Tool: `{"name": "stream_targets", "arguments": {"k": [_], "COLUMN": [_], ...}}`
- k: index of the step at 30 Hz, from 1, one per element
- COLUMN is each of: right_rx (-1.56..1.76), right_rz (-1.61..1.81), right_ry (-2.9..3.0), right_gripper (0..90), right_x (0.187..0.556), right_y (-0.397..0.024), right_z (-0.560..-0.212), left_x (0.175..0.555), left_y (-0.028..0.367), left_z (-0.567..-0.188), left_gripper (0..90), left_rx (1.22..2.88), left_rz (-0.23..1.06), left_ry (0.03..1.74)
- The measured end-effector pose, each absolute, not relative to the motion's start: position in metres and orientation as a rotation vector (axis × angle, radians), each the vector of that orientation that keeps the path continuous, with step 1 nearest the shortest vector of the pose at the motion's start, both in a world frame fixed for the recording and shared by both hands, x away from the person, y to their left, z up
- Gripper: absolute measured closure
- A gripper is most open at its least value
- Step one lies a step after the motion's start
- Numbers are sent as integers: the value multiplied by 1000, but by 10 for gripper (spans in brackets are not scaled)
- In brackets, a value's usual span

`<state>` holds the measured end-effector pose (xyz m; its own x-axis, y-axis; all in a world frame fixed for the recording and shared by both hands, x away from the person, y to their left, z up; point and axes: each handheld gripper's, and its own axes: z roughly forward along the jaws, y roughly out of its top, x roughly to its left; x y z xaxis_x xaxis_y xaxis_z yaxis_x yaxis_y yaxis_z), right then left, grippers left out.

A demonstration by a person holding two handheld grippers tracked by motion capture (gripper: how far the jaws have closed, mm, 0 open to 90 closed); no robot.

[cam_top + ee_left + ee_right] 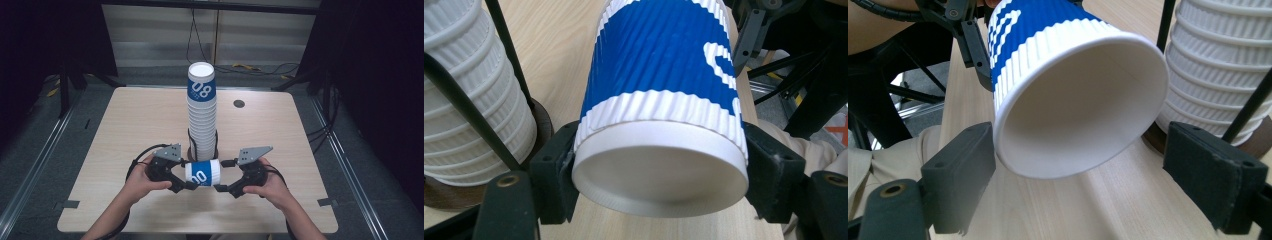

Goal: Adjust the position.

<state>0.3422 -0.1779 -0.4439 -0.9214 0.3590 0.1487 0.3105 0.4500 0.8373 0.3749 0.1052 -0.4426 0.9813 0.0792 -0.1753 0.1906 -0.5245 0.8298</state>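
Jaws of my left gripper [659, 165] are clamped on the narrow bottom end of a blue and white paper cup [661, 100], one black pad [555, 170] pressed against each side of the ribbed wall. In the left gripper view I look at the cup's recessed white base, with the blue band running away from me. The cup lies on its side, held just above the table [140, 120], between my two hands in the high view [203, 173].

My right gripper [1080, 180] is wide open. In the right gripper view I look into the cup's open mouth [1080, 95]; the rim sits between my two pads. The left pad [960, 175] is just beside the rim, though I cannot tell if it touches, and the right pad [1215, 172] stands clear of it. From above, that right gripper [228, 176] sits at the cup's right end and the left gripper [186, 175] at its left end, each held in a hand [140, 182].

Just behind the held cup, a tall stack of cups [202, 112] stands upright in a black wire holder [217, 142] on a round base, near the middle of the table. The top cup shows a blue band with white figures. A small dark round disc [239, 103] is set in the tabletop to the right of the stack.
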Motion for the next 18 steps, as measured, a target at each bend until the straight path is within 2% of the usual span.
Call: {"name": "stream_targets", "arguments": {"k": [18], "right_rx": [531], "right_rz": [1471], "right_ry": [2681], "right_gripper": [101], "right_x": [348], "right_y": [-168], "right_z": [-441], "left_x": [376], "left_y": [105], "left_z": [-443], "left_gripper": [277], "left_rx": [2125], "left_rz": [-169], "left_ry": [144]}}
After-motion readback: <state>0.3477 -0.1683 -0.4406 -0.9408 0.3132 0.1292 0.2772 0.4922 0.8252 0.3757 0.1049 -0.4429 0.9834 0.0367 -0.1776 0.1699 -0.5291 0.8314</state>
